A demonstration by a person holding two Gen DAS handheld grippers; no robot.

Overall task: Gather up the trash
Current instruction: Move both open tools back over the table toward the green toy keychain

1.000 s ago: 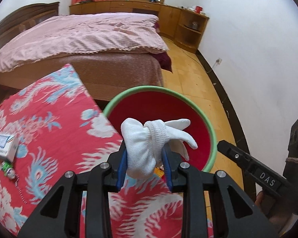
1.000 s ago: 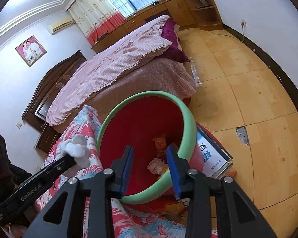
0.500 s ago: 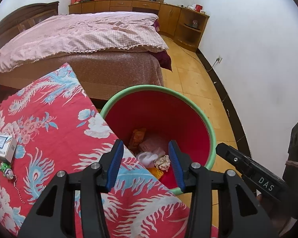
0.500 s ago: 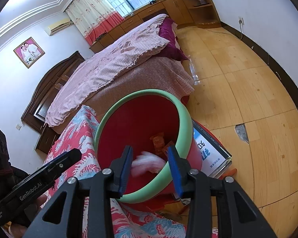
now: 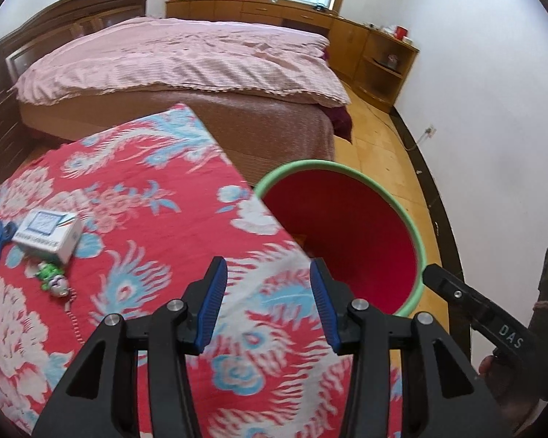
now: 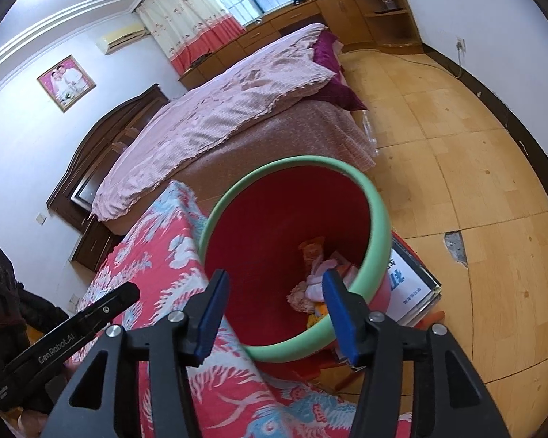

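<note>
A red bin with a green rim [image 5: 418, 241] stands on the floor against the table's right edge. In the right wrist view crumpled wrappers and a white wad [image 6: 316, 284] lie at the bottom of the bin [image 6: 380, 226]. My left gripper [image 5: 268, 266] hangs open over the red flowered tablecloth [image 5: 135, 197], left of the bin, with nothing between its blue pads. My right gripper [image 6: 276, 277] hovers above the bin's near rim. Its jaws are opening and hold nothing. On the cloth at the left lie a small white box [image 5: 47, 235] and a green-and-white toy [image 5: 53, 279].
A bed with a pink cover [image 5: 186, 58] fills the room behind the table. Wooden cabinets [image 5: 383, 62] line the far wall. A flat printed carton [image 6: 409, 277] lies on the tiled floor [image 6: 475, 182] beside the bin.
The left gripper opened and dropped the white wad into the bin, then moved left over the tablecloth. The right gripper's jaws spread wider.
</note>
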